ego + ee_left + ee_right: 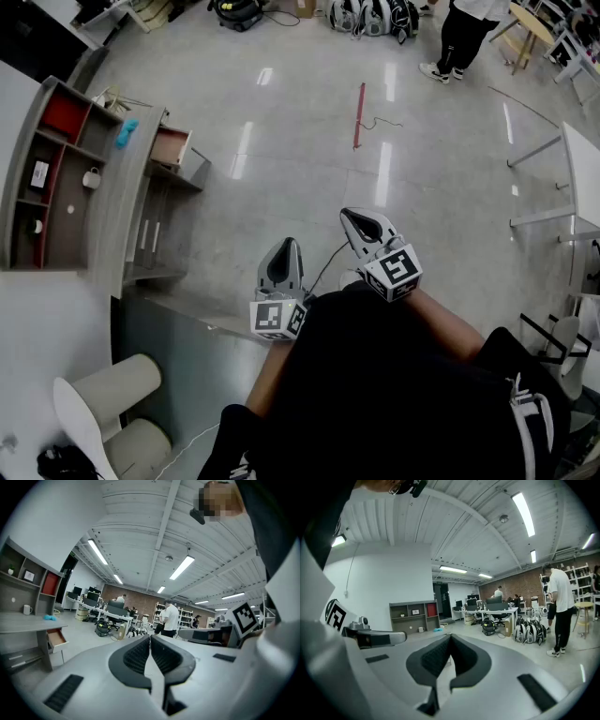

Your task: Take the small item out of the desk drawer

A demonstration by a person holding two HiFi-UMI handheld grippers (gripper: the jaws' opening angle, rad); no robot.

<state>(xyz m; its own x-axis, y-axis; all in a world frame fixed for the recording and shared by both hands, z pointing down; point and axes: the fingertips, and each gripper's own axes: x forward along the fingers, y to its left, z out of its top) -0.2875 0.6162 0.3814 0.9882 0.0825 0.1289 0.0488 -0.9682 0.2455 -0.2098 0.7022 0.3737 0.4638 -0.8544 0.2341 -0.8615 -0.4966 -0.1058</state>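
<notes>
Both tongs are clenched and empty. In the left gripper view the left tongs (150, 639) have their dark ribbed pads pressed together with nothing between them, and the right tongs (450, 638) show the same in the right gripper view. In the head view they hang close in front of the person's body, above bare floor, well apart from the counter (117, 216) at the far left.

The drawer (171, 146) stands pulled out from the right side of this counter. Its inside looks reddish-brown, but it is too small here to tell what lies in it, so I cannot see the small item itself. A blue thing (127, 132) lies on top of the counter just beside the drawer, not in it.

My judgement: an item that fits in such a shallow drawer is probably light, so a soft grip should be enough. Whether it is stiff, soft or slippery I cannot say. It seems best to come from above with the pads opened and to take it across its narrow sides, clear of the drawer walls.
</notes>
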